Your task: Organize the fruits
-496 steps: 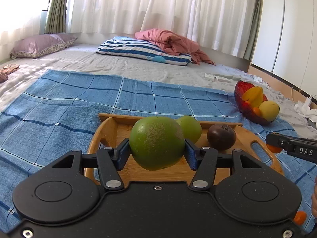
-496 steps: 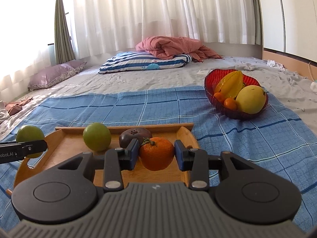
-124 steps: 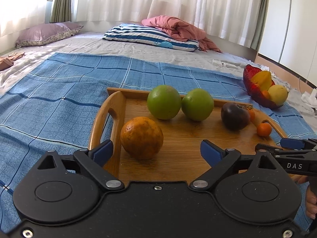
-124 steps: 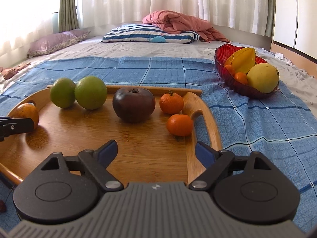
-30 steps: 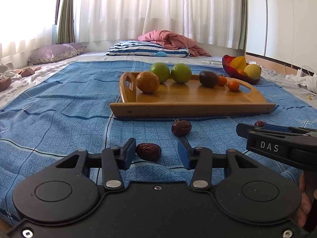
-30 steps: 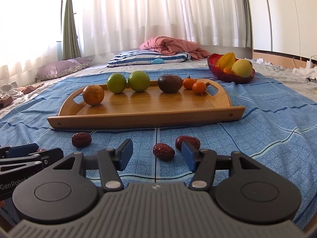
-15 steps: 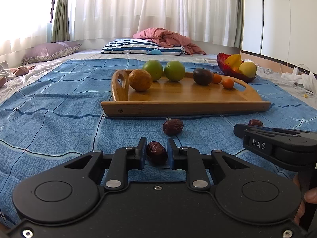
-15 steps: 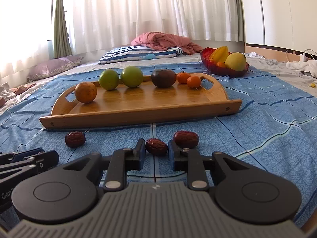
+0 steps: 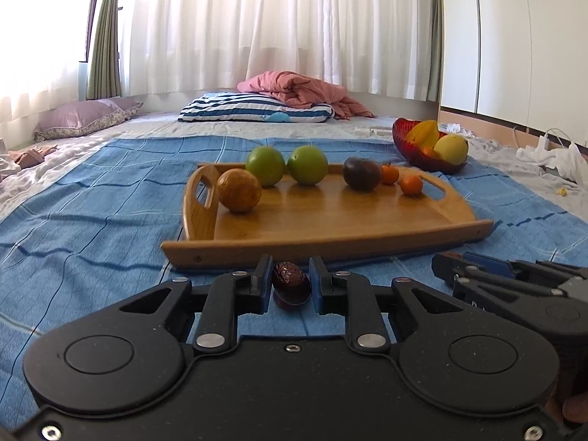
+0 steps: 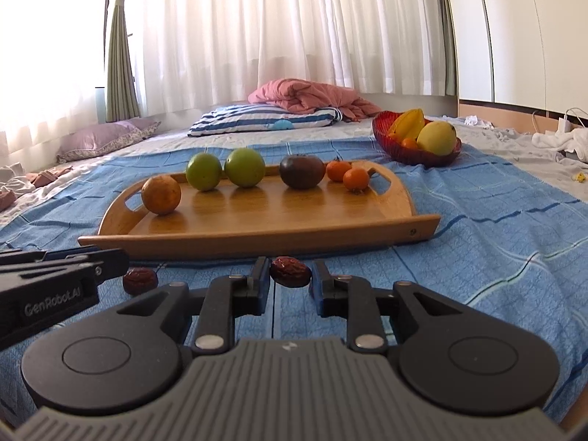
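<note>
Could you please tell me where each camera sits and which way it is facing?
Left wrist: on the left gripper, low over the blue cloth, facing the wooden tray; shows it pinching a date.
Right wrist: on the right gripper, facing likewise; shows it pinching a second date.
Shared: tray, red bowl, curtains.

- The right gripper [image 10: 289,286] closes its blue pads on a dark red date [image 10: 290,271] above the blue checked cloth [image 10: 496,220].
- A second date [image 10: 139,280] lies near left, beside the left gripper [image 10: 73,268].
- Beyond, a wooden tray [image 10: 257,235] holds six fruits in a row.
</note>
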`<act>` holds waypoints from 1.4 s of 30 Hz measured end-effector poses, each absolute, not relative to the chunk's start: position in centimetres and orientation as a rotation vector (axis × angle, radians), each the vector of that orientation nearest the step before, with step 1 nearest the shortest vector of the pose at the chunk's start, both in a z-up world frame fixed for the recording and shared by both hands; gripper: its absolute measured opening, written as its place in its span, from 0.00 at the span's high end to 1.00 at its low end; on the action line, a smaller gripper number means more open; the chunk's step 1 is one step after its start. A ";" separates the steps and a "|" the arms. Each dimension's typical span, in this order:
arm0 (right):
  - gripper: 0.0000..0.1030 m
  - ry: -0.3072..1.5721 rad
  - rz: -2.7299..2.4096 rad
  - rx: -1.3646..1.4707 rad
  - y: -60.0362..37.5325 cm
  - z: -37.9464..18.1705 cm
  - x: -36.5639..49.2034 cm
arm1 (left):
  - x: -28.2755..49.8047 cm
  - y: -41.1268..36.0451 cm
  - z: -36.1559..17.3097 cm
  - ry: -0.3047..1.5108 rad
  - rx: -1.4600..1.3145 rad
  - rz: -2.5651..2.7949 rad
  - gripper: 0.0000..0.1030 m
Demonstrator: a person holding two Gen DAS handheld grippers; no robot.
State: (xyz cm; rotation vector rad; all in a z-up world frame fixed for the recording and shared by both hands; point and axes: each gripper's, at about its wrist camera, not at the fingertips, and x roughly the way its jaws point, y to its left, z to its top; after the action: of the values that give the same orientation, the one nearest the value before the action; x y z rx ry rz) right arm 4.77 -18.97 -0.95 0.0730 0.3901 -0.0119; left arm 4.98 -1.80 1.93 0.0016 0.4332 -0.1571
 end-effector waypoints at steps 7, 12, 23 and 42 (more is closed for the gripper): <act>0.73 0.364 -0.001 0.067 -20.4 0.1 6.1 | 8.1 -3.0 3.7 0.412 -0.038 -0.196 0.80; 0.73 0.352 0.016 0.068 -21.6 1.1 7.9 | 10.8 -3.9 4.7 0.407 -0.033 -0.211 0.80; 0.72 0.395 0.040 0.078 -24.6 2.6 15.2 | 19.1 -3.4 4.6 0.505 -0.083 -0.157 0.80; 0.72 0.576 -0.028 0.098 -26.7 -0.8 23.2 | 26.0 -4.5 1.5 0.618 -0.061 -0.097 0.80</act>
State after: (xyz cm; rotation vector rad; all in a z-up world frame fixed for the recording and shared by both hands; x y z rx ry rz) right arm 23.22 -26.70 -0.83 0.0983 0.5758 -0.0279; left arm 26.05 -4.45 1.47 -0.0612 0.6177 -0.0973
